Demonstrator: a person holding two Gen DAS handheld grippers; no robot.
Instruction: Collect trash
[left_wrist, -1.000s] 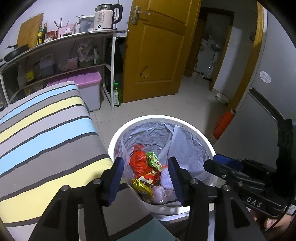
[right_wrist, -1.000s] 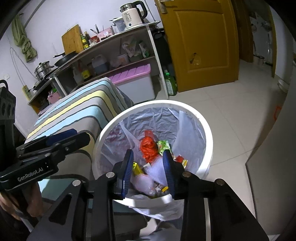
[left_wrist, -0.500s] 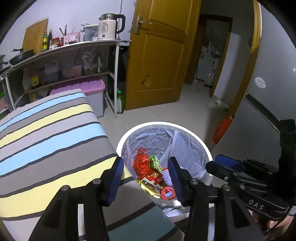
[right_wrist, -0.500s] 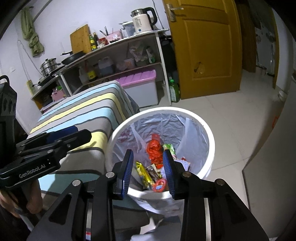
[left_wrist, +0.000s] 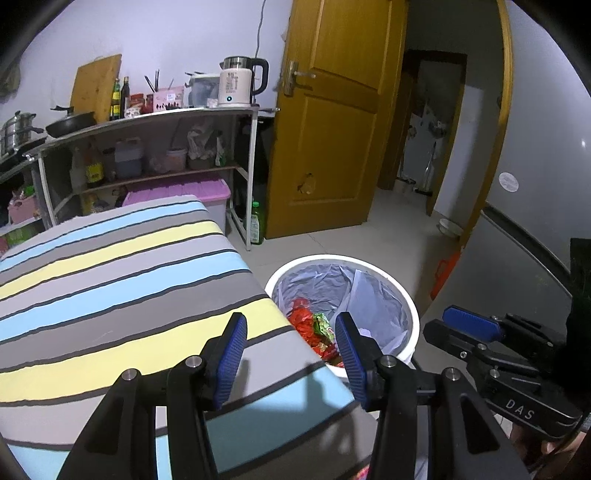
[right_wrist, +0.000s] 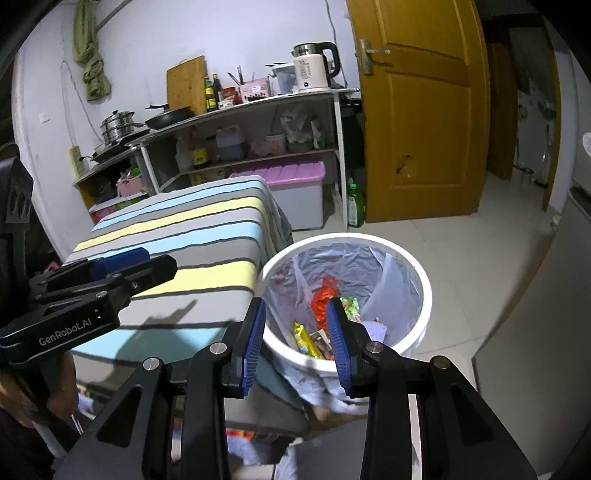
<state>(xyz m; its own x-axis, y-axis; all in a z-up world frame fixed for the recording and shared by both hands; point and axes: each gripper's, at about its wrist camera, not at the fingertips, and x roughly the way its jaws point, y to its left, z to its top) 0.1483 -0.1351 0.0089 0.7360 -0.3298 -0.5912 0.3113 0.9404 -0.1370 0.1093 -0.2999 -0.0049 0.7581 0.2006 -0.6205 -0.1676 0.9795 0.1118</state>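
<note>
Both tongs had drawn back and upward from the bin since a second earlier, so it sat lower and farther off in each view.

Left wrist view: the left tongs (left_wrist: 290, 352) stood open and empty above the striped blue, yellow and grey cloth-covered worktop (left_wrist: 110, 280). Just beside the worktop's edge stood the round white plastic bin lined with a clear bag (left_wrist: 402, 295), red and green wrappers (left_wrist: 310, 325) lying inside. The right tongs (left_wrist: 469, 325) hung at the right, their gap not readable from here.

Right wrist view: the right tongs (right_wrist: 295, 332) were open, holding nothing, over the bin's near rim (right_wrist: 424, 291). A yellow wrapper (right_wrist: 306, 339) lay among the trash.
</note>
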